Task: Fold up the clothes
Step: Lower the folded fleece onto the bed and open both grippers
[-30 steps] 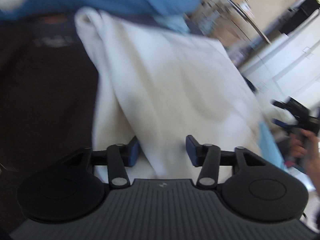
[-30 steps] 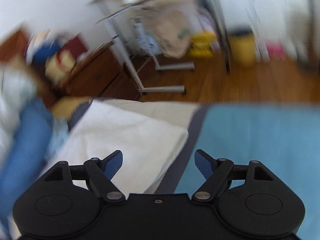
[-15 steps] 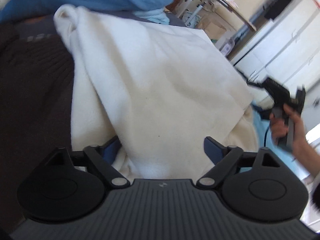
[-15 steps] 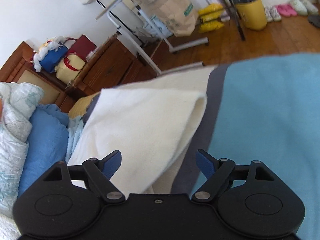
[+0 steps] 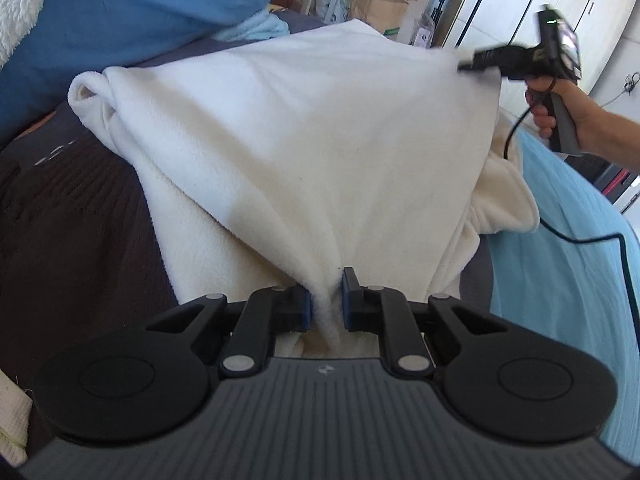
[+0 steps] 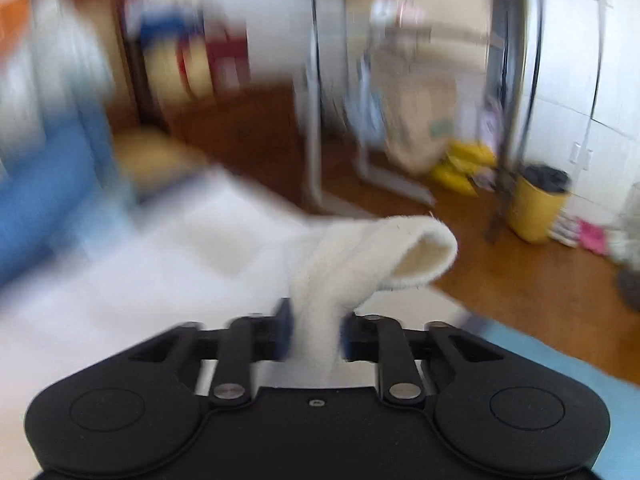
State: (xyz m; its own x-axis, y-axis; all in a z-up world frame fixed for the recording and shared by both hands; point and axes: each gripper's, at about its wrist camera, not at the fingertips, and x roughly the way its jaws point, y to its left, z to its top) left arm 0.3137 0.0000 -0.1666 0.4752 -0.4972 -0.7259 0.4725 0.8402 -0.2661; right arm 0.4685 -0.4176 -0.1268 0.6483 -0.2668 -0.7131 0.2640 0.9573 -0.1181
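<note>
A cream-white fleece garment [image 5: 304, 140] lies spread over the bed, its upper layer lifted and stretched. My left gripper [image 5: 325, 300] is shut on its near edge, the fabric bunched between the blue pads. My right gripper [image 6: 314, 330] is shut on another corner of the same garment [image 6: 360, 256], which curls over above the jaws. In the left wrist view the right gripper [image 5: 520, 58] holds the far right corner up in the air.
A dark brown knitted garment [image 5: 72, 216] lies left of the fleece. Blue bedding [image 5: 132, 12] is piled behind. A light blue sheet [image 5: 568, 264] covers the bed on the right. A yellow bin [image 6: 538, 204], a metal stand [image 6: 316, 128] and a wooden floor lie beyond the bed.
Both grippers were open over the fleece; now both have closed on its edges. The right gripper has lifted its corner, and its view is blurred by motion.
</note>
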